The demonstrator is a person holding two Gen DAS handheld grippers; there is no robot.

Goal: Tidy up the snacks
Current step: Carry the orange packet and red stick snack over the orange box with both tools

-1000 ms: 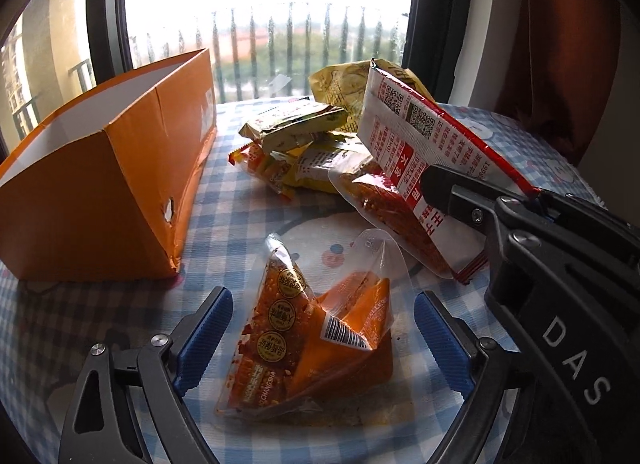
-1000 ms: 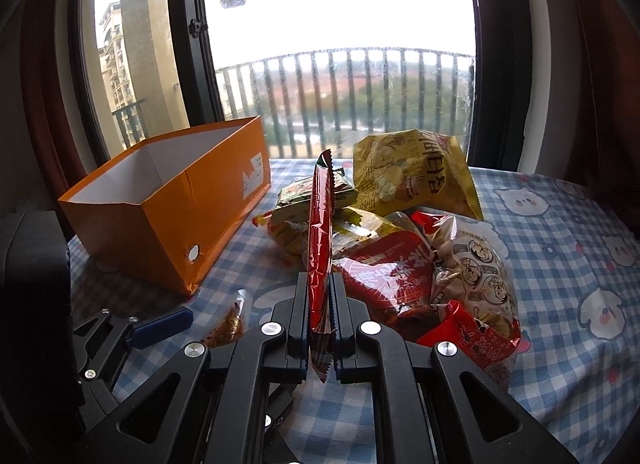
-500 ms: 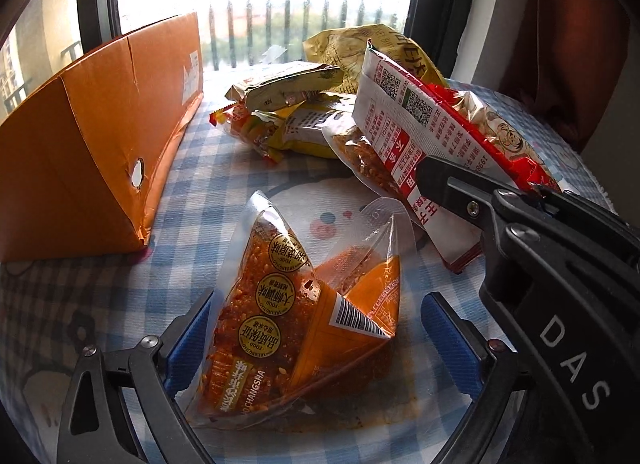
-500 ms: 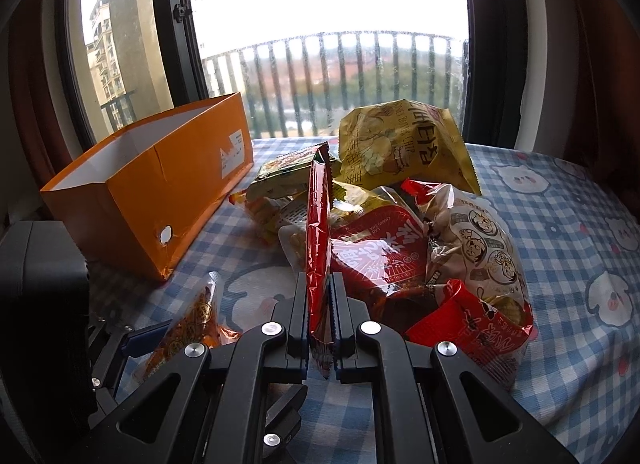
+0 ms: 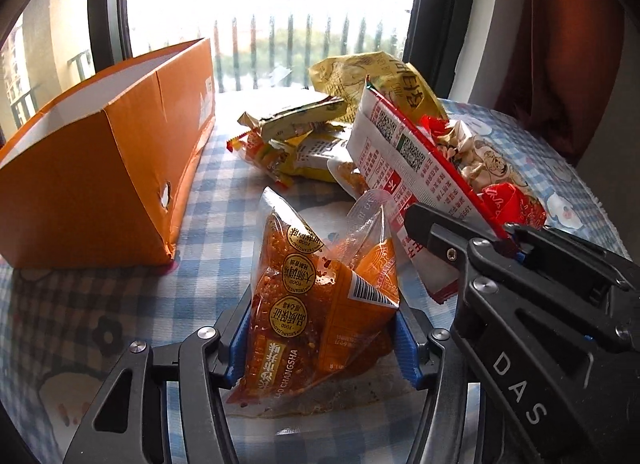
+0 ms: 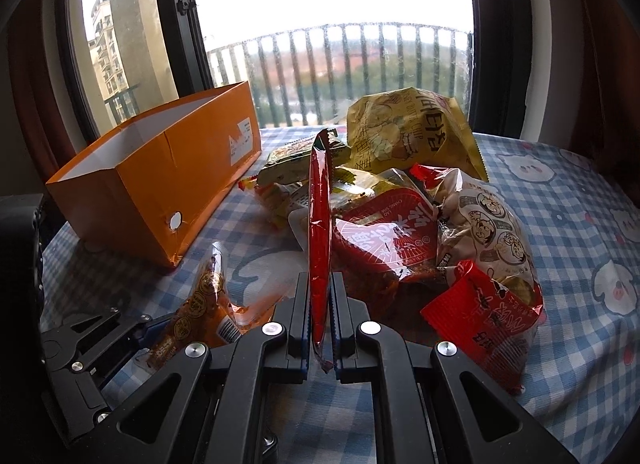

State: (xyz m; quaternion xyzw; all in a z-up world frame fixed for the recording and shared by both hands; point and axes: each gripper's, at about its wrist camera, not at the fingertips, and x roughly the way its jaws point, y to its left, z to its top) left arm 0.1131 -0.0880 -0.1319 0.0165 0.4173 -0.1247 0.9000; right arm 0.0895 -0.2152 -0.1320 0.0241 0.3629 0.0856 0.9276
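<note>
Two packets gripped, one per gripper, near the table's [image 6: 580, 223] left edge.
The left gripper [image 5: 322, 340] is clenched on an orange packet [image 5: 316, 288]; a flat red packet [image 6: 319, 240] is pinched edge-up by the right gripper [image 6: 320, 328]; one orange box [image 6: 160, 171] is seen beside.

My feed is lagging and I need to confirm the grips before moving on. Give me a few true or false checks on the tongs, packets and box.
1. The left tongs grip the orange packet. True.
2. The right tongs are open with nothing between them. False: they are shut on a red packet held edge-on.
3. The orange box has its lid on. False: its top is open and the white inside shows.
4. The yellow chip bag lies at the far end of the snack pile, near the window. True.
5. The table has a plain white cloth. False: the tablecloth is blue and white checked.
</note>
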